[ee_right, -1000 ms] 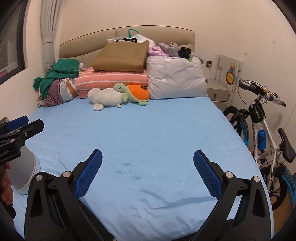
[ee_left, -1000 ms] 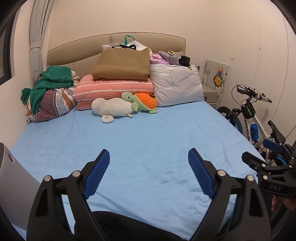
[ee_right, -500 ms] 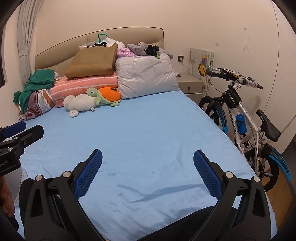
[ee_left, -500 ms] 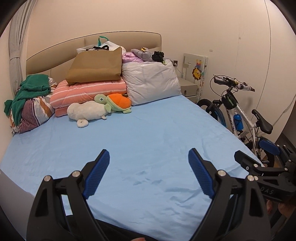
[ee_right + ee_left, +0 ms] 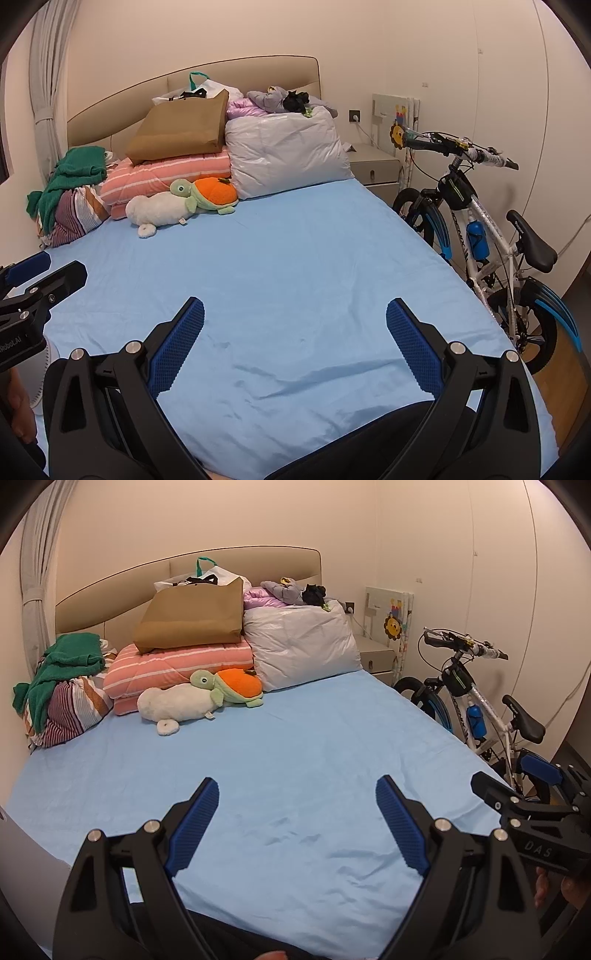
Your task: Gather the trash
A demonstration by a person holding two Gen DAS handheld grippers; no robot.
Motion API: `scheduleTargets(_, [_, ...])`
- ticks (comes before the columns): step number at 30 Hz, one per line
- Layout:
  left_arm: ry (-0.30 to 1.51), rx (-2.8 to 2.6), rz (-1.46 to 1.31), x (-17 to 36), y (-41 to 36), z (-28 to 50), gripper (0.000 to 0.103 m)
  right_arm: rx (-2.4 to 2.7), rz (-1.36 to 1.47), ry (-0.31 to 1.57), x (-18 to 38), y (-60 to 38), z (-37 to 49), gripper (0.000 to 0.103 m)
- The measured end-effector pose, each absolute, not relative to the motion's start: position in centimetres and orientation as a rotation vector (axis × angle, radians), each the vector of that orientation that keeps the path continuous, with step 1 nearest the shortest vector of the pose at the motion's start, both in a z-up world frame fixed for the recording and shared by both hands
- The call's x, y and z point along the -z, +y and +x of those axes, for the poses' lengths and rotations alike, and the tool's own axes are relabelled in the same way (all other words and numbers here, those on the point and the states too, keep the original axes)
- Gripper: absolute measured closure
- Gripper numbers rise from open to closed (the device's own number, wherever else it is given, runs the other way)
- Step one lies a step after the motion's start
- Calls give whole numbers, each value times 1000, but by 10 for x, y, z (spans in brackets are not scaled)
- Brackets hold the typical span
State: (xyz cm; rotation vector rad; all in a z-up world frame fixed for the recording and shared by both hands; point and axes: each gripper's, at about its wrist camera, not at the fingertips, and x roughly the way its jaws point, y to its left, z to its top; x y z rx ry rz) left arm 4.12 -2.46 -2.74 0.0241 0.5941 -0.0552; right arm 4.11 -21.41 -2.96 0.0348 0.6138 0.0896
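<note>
Two hand-held grippers, left hand-held gripper (image 5: 297, 794) and right hand-held gripper (image 5: 295, 315), gape over one bed (image 5: 295, 746).

Two wrist cameras at the foot of the bed (image 5: 295, 738), side by side.
Both look down its length toward the headboard (image 5: 184, 92), tilted slightly downward; each shares the pillows, plush toys and bicycle (image 5: 480, 229).

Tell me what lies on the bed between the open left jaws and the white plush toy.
Only bare blue sheet between the left gripper and the white plush toy, in the left wrist view.
</note>
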Motion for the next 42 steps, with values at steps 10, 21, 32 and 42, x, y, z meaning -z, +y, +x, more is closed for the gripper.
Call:
scheduleTargets(10, [595,61,28,29,-25,39,16,-94,29,610,24,-213,36,8])
scheduleTargets(21, [608,70,23,32,-22,34,16,-99,24,613,20,-207,37,8])
scheduleTargets(32, [611,73,22,34,-22,32,16,-104,24,614,20,-207,38,8])
scheduleTargets(42, [606,77,26,34,-24,32,16,-106,25,613,19,-207,39,8])
